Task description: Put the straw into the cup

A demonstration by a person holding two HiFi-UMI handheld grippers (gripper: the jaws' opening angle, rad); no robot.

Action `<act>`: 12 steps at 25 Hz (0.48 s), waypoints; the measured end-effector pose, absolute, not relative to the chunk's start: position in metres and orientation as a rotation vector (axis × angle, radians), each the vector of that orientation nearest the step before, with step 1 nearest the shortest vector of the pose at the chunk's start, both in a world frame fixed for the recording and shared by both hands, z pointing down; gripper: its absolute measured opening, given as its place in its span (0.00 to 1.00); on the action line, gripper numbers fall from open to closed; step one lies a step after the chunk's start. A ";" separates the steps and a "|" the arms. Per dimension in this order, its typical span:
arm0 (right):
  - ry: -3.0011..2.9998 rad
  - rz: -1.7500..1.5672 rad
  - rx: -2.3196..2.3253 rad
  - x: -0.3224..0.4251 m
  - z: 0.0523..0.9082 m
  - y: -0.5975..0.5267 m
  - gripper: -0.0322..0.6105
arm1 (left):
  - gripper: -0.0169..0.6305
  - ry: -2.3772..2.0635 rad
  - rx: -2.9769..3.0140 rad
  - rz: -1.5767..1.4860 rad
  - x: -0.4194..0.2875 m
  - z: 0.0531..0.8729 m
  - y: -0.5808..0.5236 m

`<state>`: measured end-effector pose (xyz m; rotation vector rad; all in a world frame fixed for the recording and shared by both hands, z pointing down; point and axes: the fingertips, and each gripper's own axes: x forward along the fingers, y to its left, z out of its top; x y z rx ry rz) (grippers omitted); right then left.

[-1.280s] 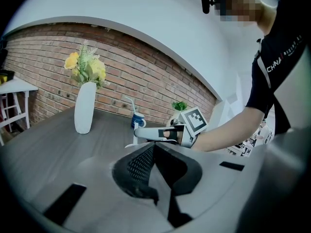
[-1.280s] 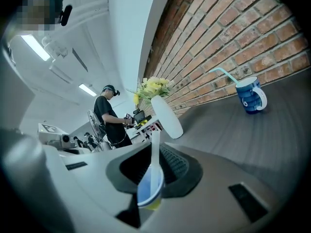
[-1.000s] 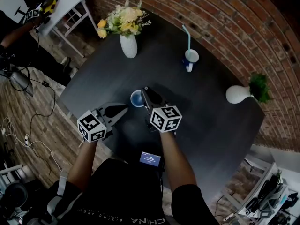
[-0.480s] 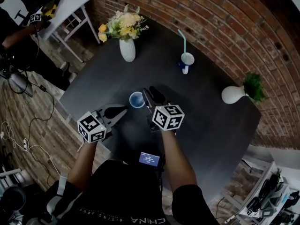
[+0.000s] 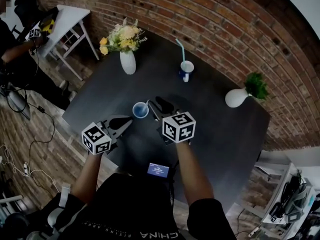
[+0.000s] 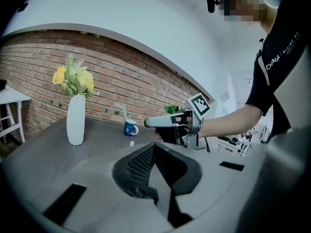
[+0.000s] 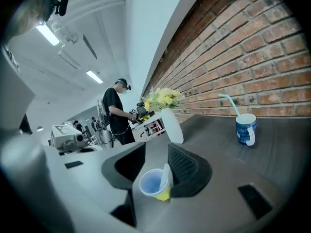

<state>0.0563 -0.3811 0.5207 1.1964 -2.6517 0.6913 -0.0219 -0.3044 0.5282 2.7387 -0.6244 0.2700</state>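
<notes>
Right gripper: jaws have just been opening, and a white straw now shows at the rim of the cup, where a second ago only the gripper's tip lay against that cup. Jaws now stand wide apart in the right gripper view, pads clear of the cup, which stands low between them, nearer the right-hand jaw. Cup: small, blue inside, yellow toward the base, upright on the dark table; straw stands in it, leaning on the rim. Left gripper: held just left of the cup, jaws together, nothing between them. Also on the table: white vase of yellow flowers, far left; blue mug with a pale blue straw, far side; round white vase with a green plant, right.
</notes>
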 end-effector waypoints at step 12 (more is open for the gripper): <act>-2.464 0.581 1.010 0.058 0.532 -0.314 0.09 | 0.03 -0.567 2.771 0.284 -0.010 0.523 -0.293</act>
